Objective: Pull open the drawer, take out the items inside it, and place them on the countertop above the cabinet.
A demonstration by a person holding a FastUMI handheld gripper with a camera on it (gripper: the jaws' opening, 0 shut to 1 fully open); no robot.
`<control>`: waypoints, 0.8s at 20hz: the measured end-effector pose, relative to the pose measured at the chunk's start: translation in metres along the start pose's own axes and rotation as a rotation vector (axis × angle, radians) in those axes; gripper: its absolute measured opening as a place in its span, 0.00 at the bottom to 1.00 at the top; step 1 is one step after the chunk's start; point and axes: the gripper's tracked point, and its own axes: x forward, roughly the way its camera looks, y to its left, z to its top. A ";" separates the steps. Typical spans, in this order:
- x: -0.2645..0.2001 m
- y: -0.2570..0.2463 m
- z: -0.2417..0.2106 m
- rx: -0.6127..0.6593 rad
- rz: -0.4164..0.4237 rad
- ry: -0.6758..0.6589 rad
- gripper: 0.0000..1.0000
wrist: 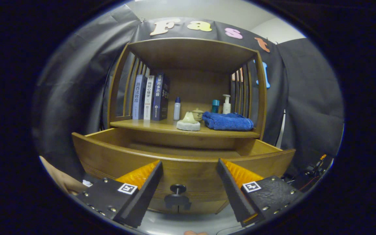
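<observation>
Gripper view: jaws [189,181] spread wide and empty, straddling the drawer knob [178,189]; the open drawer [181,155] lies directly beyond it, long axis crosswise, interior floor hidden.

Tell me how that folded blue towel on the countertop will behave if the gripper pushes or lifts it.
The blue towel looks soft and thickly folded, so it would probably sag and unfold when lifted. Pushed, it would likely bunch rather than slide. The gripper is open, at the drawer front.
</observation>
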 end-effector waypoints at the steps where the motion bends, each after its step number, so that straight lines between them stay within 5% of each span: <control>1: 0.001 0.001 0.000 0.008 0.004 0.003 1.00; 16: 0.044 0.007 0.004 0.001 -0.006 0.005 1.00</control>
